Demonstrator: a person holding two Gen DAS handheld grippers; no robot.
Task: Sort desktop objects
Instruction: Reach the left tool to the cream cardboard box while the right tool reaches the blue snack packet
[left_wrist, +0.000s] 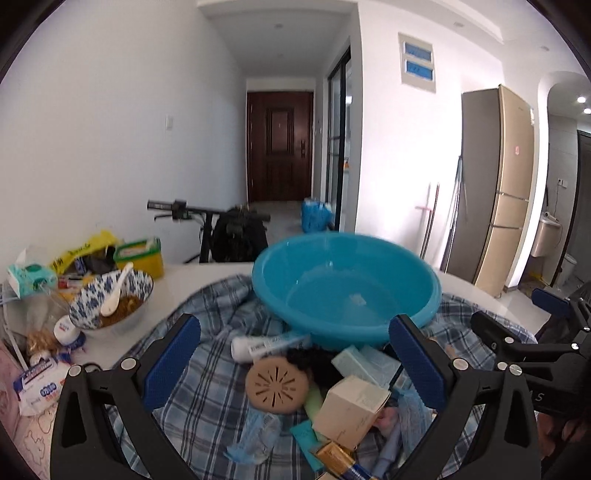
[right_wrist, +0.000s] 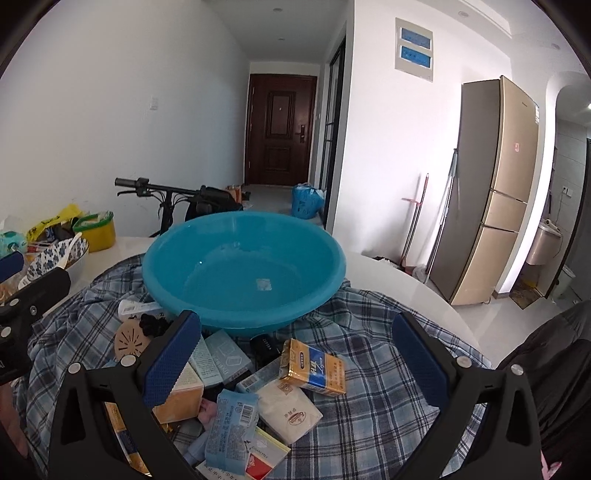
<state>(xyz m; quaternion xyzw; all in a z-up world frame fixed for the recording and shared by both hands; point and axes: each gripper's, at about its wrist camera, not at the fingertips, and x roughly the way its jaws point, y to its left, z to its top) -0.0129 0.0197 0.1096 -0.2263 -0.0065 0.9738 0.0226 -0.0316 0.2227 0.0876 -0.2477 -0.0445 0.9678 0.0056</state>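
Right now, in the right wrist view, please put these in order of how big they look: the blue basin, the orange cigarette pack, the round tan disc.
1. blue basin, clearly largest
2. orange cigarette pack
3. round tan disc, partly hidden, so this last ranking is unsure

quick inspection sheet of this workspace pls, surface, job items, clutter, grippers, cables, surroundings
surface: white table, mostly covered by a rumpled blue plaid cloth.
job's things: empty blue basin on the cloth; a pile of small boxes and packets in front of it, including an orange packet, a tan slotted disc and a white tube.
clutter: patterned bowl with spoon, tissue pack, yellow tub at the table's left.
grippers: left gripper and right gripper both open, holding nothing.
cables: nothing seen.
surroundings: bicycle, refrigerator, dark door.
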